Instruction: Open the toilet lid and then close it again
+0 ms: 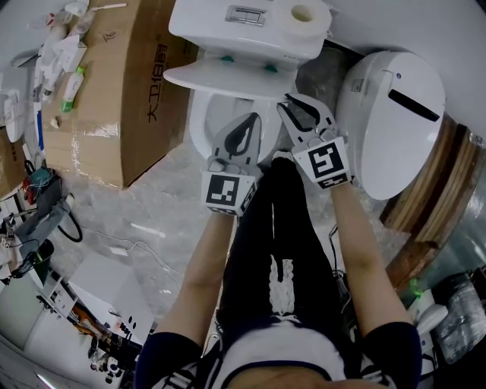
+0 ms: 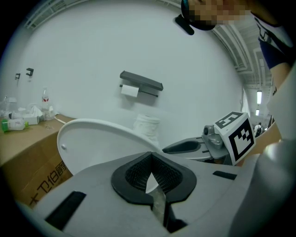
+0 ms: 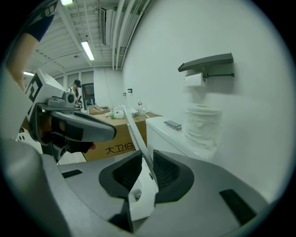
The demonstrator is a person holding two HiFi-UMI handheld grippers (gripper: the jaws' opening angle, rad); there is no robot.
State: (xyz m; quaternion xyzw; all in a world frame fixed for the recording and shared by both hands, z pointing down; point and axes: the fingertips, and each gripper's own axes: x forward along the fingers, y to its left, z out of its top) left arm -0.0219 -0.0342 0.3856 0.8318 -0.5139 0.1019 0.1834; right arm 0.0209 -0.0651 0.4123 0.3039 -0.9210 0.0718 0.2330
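The white toilet [image 1: 199, 121] stands ahead of me, its tank [image 1: 205, 26] against the wall. Its lid [image 1: 228, 77] is part raised, between flat and upright. My right gripper [image 1: 294, 100] is at the lid's right edge. In the right gripper view the thin lid edge [image 3: 134, 134] runs down between the pads, with the right gripper [image 3: 144, 173] shut on it. My left gripper [image 1: 250, 120] hovers over the bowl, just below the lid, shut and holding nothing. From the left gripper [image 2: 150, 178] I see the lid's underside [image 2: 99, 143] and the right gripper [image 2: 222, 139] beside it.
A toilet paper roll [image 1: 304, 15] sits on the tank beside the flush button [image 1: 246, 15]. A large cardboard box [image 1: 121, 91] stands close on the left, and a separate white toilet cover [image 1: 395, 121] leans on the right. A paper holder [image 3: 208, 65] hangs on the wall. Cables and clutter lie lower left.
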